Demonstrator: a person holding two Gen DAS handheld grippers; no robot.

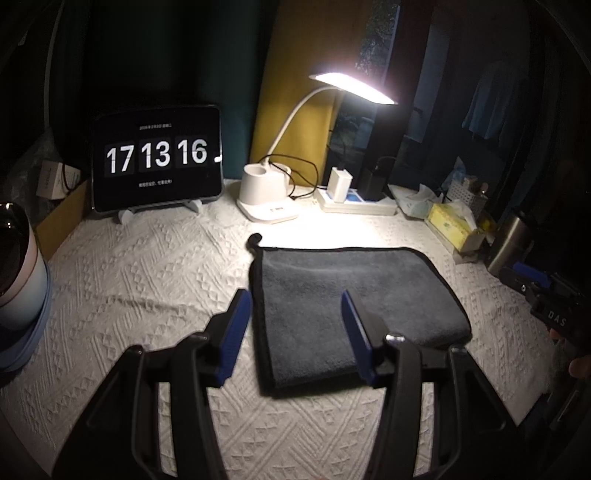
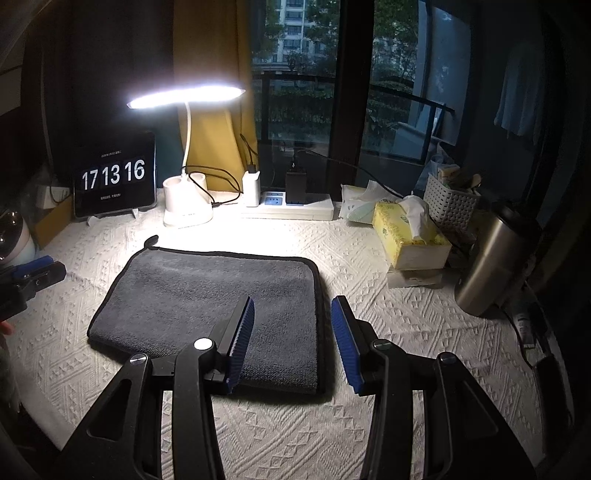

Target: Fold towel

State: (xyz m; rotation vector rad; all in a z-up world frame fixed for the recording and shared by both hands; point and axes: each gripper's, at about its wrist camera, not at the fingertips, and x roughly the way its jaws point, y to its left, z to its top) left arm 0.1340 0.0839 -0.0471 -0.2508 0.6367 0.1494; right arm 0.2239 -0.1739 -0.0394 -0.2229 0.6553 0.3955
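Dark grey microfibre towel (image 2: pixel 207 306) with black piping: lies flat, apparently folded double, centre of desk covered in white textured cloth (image 2: pixel 388 332), under white gooseneck desk lamp (image 2: pixel 184 98). Left claw (image 1: pixel 295 328) and right claw (image 2: pixel 293 339): both spread apart, empty, hovering over the towel's near corners, likely positioned for another fold.

A home desk by a window at dusk. Lit desk lamp (image 2: pixel 184 98) at eleven o'clock, tissue box (image 2: pixel 410 236) at two o'clock. Apartment building (image 2: pixel 295 33) outside at twelve.
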